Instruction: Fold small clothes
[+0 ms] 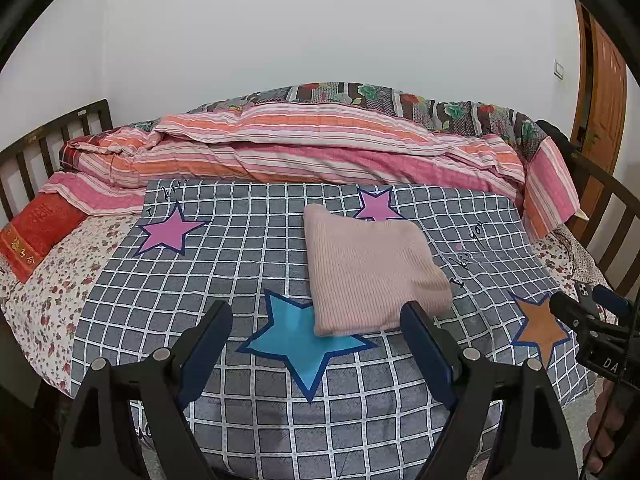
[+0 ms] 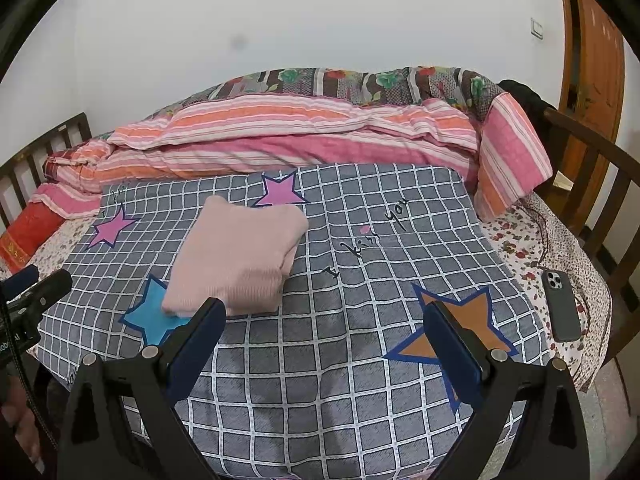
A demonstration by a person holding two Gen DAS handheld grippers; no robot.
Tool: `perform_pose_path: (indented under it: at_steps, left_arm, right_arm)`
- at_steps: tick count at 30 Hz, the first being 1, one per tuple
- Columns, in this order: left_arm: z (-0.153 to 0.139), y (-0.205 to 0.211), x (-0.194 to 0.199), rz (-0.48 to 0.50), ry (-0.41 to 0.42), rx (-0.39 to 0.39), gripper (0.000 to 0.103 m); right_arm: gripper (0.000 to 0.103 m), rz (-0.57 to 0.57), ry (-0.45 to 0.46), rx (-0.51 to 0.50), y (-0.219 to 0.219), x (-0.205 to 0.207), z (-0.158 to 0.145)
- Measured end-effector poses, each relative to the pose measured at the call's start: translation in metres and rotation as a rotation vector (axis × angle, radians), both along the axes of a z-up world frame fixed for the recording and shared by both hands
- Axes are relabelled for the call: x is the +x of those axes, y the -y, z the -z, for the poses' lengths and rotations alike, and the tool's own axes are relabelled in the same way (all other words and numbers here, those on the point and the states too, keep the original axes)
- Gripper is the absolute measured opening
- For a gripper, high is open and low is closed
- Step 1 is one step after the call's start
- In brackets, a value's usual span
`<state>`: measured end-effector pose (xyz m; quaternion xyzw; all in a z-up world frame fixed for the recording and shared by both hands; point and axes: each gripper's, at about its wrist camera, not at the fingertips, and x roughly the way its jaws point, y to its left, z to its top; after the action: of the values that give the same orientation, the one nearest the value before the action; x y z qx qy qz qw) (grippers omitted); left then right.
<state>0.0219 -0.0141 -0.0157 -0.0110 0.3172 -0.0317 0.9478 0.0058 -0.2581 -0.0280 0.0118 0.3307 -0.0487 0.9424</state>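
A pink ribbed knit garment lies folded into a compact rectangle on the grey checked cloth with coloured stars. It also shows in the right wrist view. My left gripper is open and empty, held just short of the garment's near edge. My right gripper is open and empty, over the checked cloth to the right of the garment. Neither gripper touches the garment.
A rolled pink and orange striped quilt lies along the back of the bed. A red cushion is at the left. A dark phone lies on the floral sheet at the right. Wooden bed rails stand at both ends.
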Motion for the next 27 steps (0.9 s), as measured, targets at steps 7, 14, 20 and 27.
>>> perform_pose_path:
  at_steps: [7, 14, 20, 27]
  left_arm:
    - [-0.0014, 0.0006, -0.0010, -0.003, 0.002, 0.000, 0.085]
    - [-0.0017, -0.0007, -0.0010, -0.003, 0.003, 0.000, 0.085]
    - [-0.0024, -0.0015, -0.0012, -0.005, 0.003, 0.000, 0.085]
    - [-0.0050, -0.0018, -0.0017, -0.007, 0.005, 0.000, 0.085]
  right_arm:
    - [0.098, 0.001, 0.001, -0.002, -0.0004, 0.0001, -0.0003]
    - [0.098, 0.001, 0.002, 0.000, -0.0006, -0.0005, -0.0004]
    - [0.098, -0.003, 0.003, 0.000, -0.0015, -0.0003, -0.0009]
    - [0.098, -0.003, 0.004, 0.000, -0.0028, -0.0012, -0.0016]
